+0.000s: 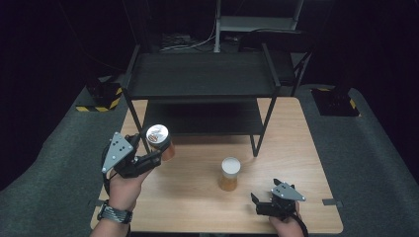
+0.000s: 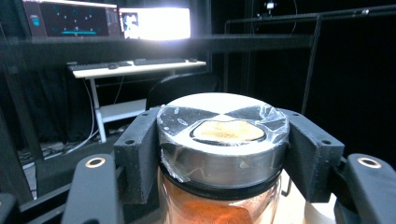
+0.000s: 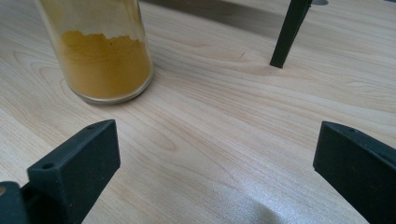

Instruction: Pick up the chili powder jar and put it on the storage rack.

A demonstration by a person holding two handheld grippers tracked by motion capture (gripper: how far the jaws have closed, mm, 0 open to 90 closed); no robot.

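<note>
A black two-tier shelf rack (image 1: 202, 84) stands on the wooden table (image 1: 197, 207). The left gripper (image 1: 148, 158) clamps a silver-lidded spice jar (image 1: 159, 139) (orange powder inside) raised beside the rack's front-left leg. The right gripper (image 1: 259, 201), jaws apart, rests near the white-lidded turmeric jar (image 1: 230, 174).

Black tongs (image 1: 148, 159) (grey plates), wristwatch (image 1: 114, 213)

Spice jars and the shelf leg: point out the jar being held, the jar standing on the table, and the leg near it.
Held jar (image 2: 223, 140), left gripper view, metal lid side.
Standing jar (image 1: 230, 174), high view, white lid and glass.
Shelf leg (image 3: 288, 32), right gripper view, lower shaft.
</note>
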